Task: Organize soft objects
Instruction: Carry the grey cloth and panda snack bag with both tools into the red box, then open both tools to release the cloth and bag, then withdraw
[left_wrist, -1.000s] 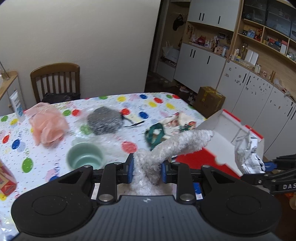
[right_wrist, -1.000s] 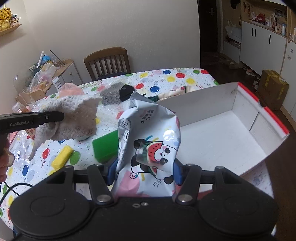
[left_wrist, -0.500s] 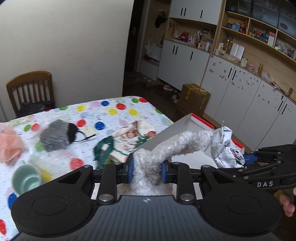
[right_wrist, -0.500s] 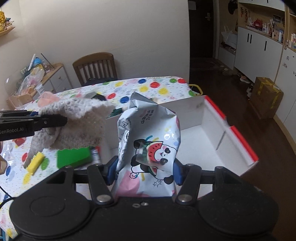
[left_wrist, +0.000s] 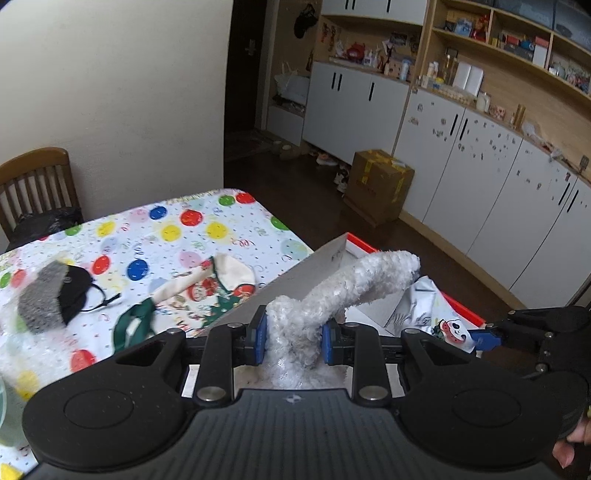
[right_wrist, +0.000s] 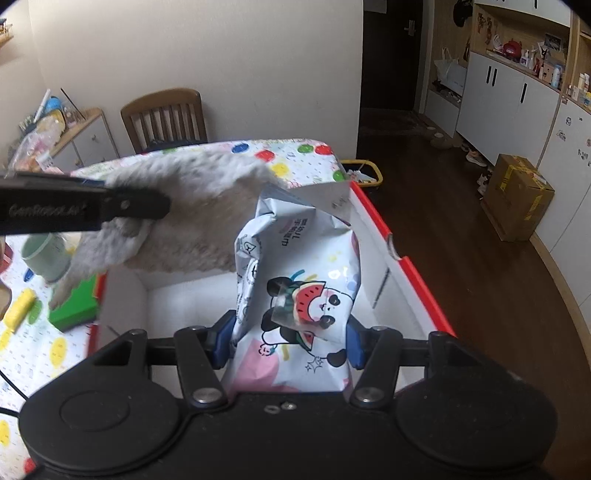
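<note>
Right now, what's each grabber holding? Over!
Left gripper shut on fluffy white cloth. Right gripper shut on panda tissue pack. Both above the open white box. Nothing blocking it.

A fluffy white cloth is held draped above the red-rimmed white box; a panda-printed soft pack is held upright over its interior.

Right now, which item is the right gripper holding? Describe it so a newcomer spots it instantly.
Find the white box with the red rim at the edge of the polka-dot table. Above its open interior, the right gripper clamps a glossy white packet. Unlike the fuzzy grey-white cloth beside it, it is smooth, printed with a cartoon panda eating watermelon.
</note>
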